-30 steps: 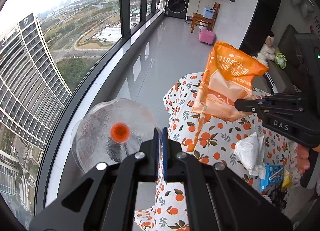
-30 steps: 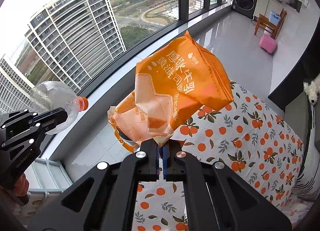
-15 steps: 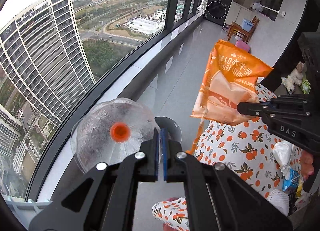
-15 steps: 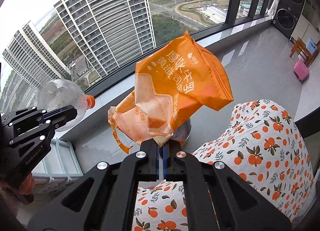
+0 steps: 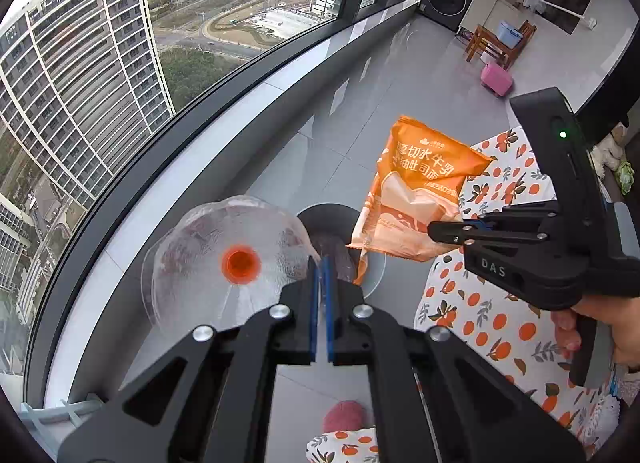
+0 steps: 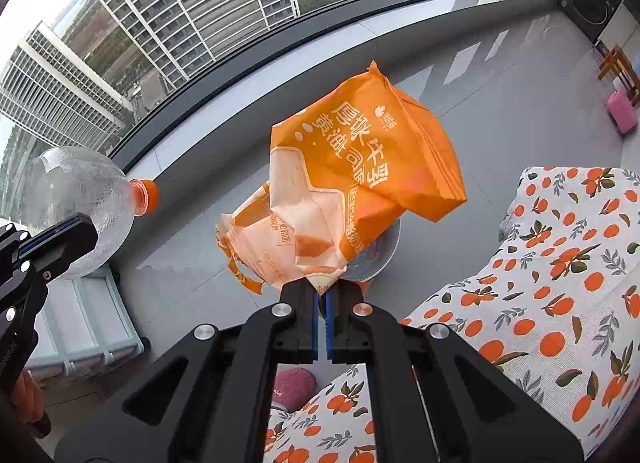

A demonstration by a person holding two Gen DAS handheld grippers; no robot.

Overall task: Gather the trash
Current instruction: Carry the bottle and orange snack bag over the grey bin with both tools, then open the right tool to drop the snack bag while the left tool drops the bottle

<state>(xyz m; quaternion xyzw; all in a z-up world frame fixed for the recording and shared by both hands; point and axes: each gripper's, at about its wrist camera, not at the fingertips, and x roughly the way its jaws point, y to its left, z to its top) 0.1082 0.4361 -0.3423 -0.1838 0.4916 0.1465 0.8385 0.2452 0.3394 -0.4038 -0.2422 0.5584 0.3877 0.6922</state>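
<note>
The left gripper (image 5: 320,275) points steeply down at the floor, its jaws pressed together on the edge of a clear plastic bottle (image 5: 224,259). The bottle hangs from the pinch with its orange cap (image 5: 240,261) facing away from the camera, just left of a round bin (image 5: 376,263) that stands on the grey tiled floor (image 5: 320,151). In the right wrist view the same gripper (image 6: 80,229) enters from the left edge, with fingers of the hand (image 6: 26,399) that carries it visible low in the corner.

The right gripper (image 6: 322,295) also tilts sharply downward, jaws closed tight on the bottom corner of an orange snack bag (image 6: 360,183). The crumpled bag stands up from the pinch and hangs directly over the bin (image 6: 384,255), hiding most of it. From the left wrist view this gripper (image 5: 434,231) reaches in level from the right, a hand (image 5: 600,327) wrapped around its handle.

Right of the bin lies a cloth printed with oranges (image 6: 560,255). Beyond the bin runs a curved window sill (image 5: 200,167).
</note>
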